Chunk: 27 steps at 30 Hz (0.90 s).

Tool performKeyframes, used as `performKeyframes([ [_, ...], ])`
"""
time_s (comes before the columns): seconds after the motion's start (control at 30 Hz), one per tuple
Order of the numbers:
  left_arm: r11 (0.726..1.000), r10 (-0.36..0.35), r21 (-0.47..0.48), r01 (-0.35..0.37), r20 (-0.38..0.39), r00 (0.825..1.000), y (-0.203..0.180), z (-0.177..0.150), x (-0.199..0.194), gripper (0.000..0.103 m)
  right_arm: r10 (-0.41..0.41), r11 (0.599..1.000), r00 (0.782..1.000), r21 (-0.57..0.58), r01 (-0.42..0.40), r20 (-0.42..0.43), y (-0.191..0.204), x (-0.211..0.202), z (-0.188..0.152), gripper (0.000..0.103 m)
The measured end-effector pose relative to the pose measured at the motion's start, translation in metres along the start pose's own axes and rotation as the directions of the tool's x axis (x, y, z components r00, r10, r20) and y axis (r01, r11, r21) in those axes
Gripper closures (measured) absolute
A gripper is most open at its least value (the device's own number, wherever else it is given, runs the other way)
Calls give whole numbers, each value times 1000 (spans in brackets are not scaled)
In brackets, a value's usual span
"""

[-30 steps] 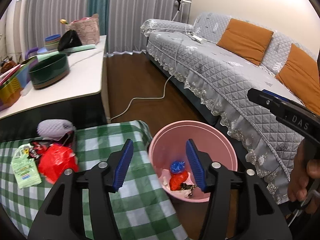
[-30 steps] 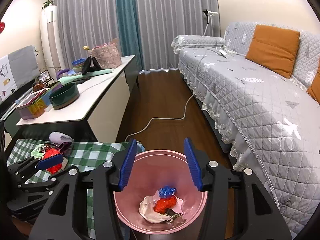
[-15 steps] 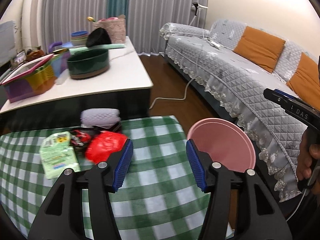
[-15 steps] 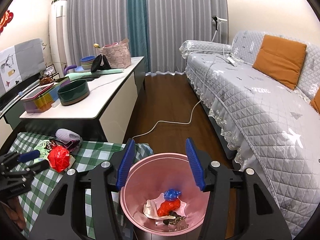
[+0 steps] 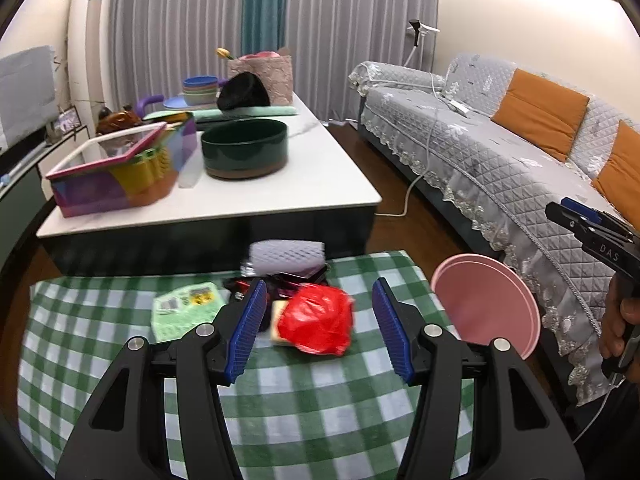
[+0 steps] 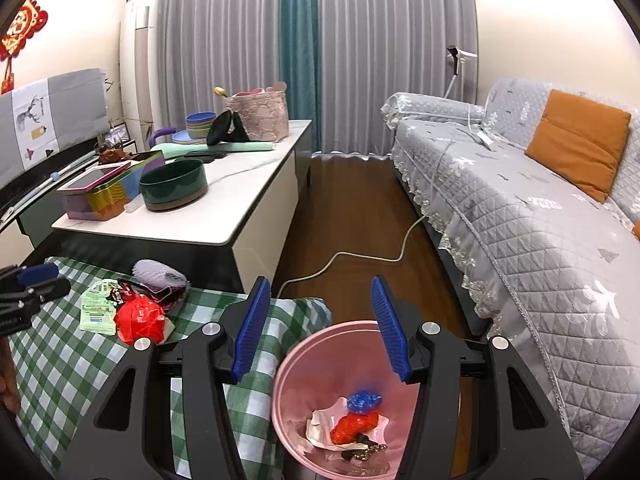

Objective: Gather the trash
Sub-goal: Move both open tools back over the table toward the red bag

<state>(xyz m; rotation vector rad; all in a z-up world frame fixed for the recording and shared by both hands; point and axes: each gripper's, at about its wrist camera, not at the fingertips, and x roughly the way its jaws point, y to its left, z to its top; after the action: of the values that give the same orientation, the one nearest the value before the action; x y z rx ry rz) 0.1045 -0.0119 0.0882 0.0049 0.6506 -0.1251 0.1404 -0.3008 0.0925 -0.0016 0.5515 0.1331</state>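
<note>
The left tongs (image 5: 318, 326) were open and empty above the red bag (image 5: 316, 320). The right tongs (image 6: 320, 326) were open over the pink bin (image 6: 304, 364).

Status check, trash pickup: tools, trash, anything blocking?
Both tools open, empty: left tool, right tool. Red wrapper on checked cloth, ahead of left tool. Pink bin part filled. Nothing blocking.

Both views are evenly and softly lit by indoor light, with closed curtains (image 6: 320, 60) and no harsh shadows. Fisheye distortion bends walls and the sofa (image 6: 540, 208) toward dark vignetted corners. The left wrist view is slightly motion-blurred, smearing the red bag (image 5: 316, 320) and checked cloth (image 5: 320, 400); the right wrist view is sharper.
</note>
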Motion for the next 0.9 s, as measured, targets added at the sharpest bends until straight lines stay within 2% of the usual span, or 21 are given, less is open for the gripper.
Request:
performKeyframes([
  [0.57, 985, 105, -140, -104, 3, 994, 78, -32, 11, 48, 120, 993, 992, -20, -120, -35, 57, 32, -2, 50],
  [0.9, 939, 177, -290, -187, -60, 982, 138, -52, 28, 48, 199, 977, 978, -69, -203, -67, 110, 55, -4, 50],
])
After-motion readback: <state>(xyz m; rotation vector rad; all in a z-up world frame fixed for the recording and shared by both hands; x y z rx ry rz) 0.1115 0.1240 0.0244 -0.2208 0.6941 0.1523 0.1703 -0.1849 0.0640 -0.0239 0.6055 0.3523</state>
